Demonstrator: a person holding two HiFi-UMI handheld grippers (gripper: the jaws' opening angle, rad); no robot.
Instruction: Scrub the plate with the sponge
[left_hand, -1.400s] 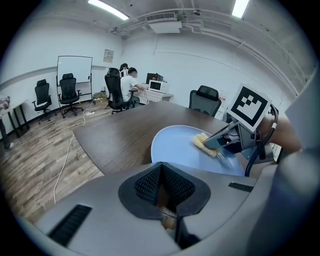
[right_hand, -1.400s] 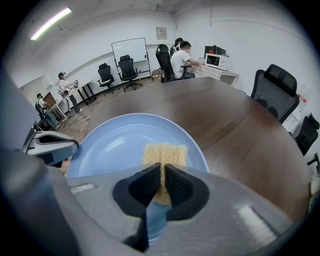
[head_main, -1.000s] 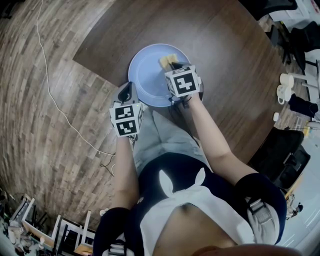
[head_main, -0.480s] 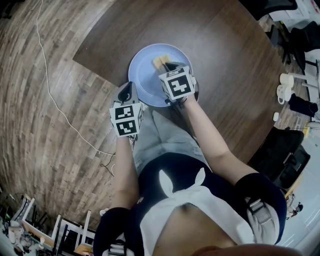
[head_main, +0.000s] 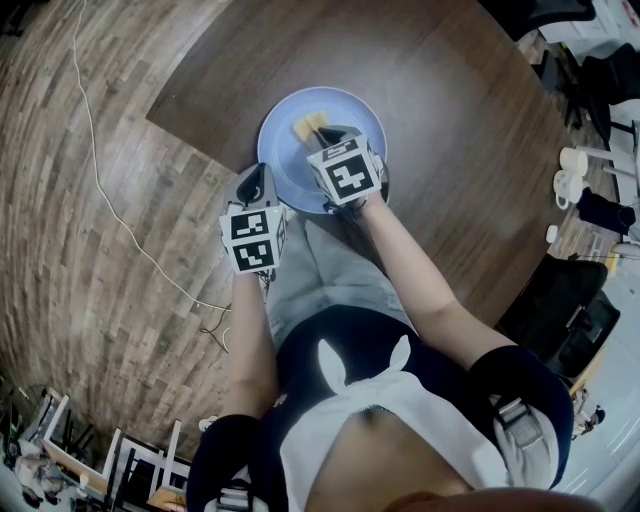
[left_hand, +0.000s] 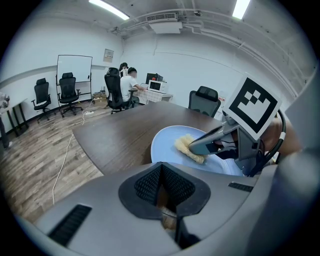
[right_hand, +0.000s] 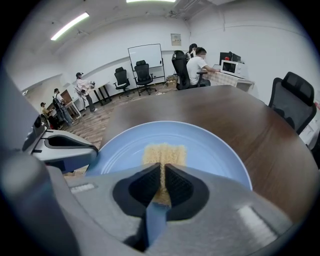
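Sliding left across the plate, the right claw pinches the sponge against the plate's middle. Scrubbing's under way, and the left claw, pressed together, sits by the plate's near rim.

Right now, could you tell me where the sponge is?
In the head view the sponge lies on the far half of the blue plate, clamped by the right gripper, near the table's front edge.

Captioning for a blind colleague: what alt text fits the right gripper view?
The right gripper grips a yellow sponge against a pale blue plate on a dark wooden table; the left gripper sits by the plate's left rim.
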